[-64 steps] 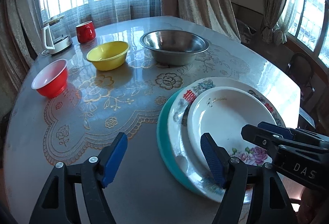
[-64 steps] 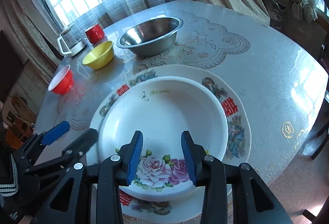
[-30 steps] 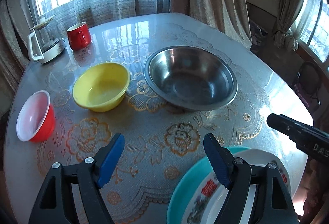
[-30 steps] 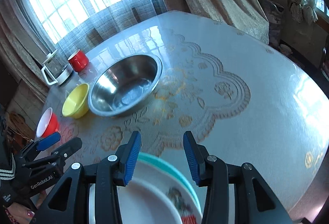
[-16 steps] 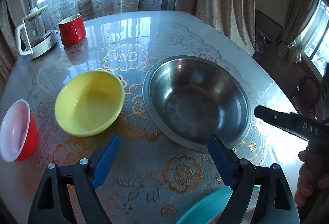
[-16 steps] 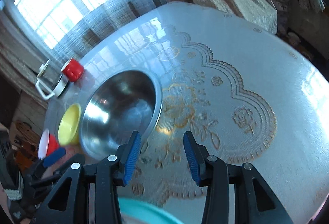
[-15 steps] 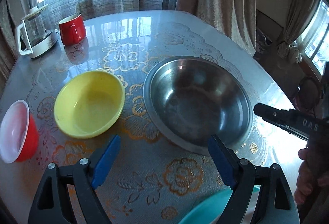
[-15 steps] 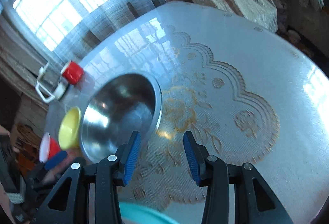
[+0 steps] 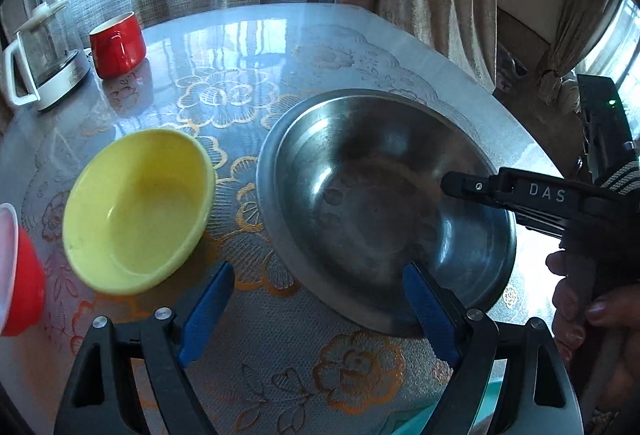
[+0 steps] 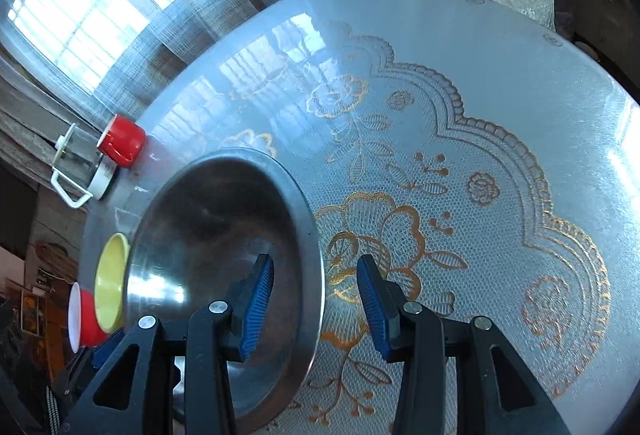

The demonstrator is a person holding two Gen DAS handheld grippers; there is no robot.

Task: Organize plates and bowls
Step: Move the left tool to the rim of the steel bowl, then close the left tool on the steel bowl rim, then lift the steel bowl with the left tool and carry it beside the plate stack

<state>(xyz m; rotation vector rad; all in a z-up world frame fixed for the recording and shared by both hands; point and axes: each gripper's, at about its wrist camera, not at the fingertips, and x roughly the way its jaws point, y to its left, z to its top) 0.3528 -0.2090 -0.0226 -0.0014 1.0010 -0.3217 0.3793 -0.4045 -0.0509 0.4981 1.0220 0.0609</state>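
Steel bowl [image 10: 224,259] sits upright on the worktop [image 10: 500,107], rim up, nothing inside. Yellow bowl [image 9: 138,209] stands just beside it on its left side, not touching as far as can be told; red bowl [image 9: 16,267] further left, apart from the yellow one. Teal plate edge [image 9: 490,399] shows at the bottom of the left wrist view, nearer the person than the bowls.

Key relation: the right claw [image 10: 316,301] straddles the steel bowl's near right rim. One blue pad [image 10: 258,299] hangs inside over the bowl wall, the other outside over the lace cloth, rim band running between them. Jaws part spread, nothing pinched; no pad seen pressing on metal.

Left claw [image 9: 316,309] is spread wide and empty. Its right pad [image 9: 424,305] overlaps the bowl's near rim in view, its left pad over bare cloth in front of the gap between steel and yellow bowls. Contact cannot be told.

Judgement: the right hand is better placed for a rim pinch on the steel bowl. A round bowl has no long axis, so the approach depends only on the rim staying between the pads. The rim is thin and slick and could slip if the pinch is shallow
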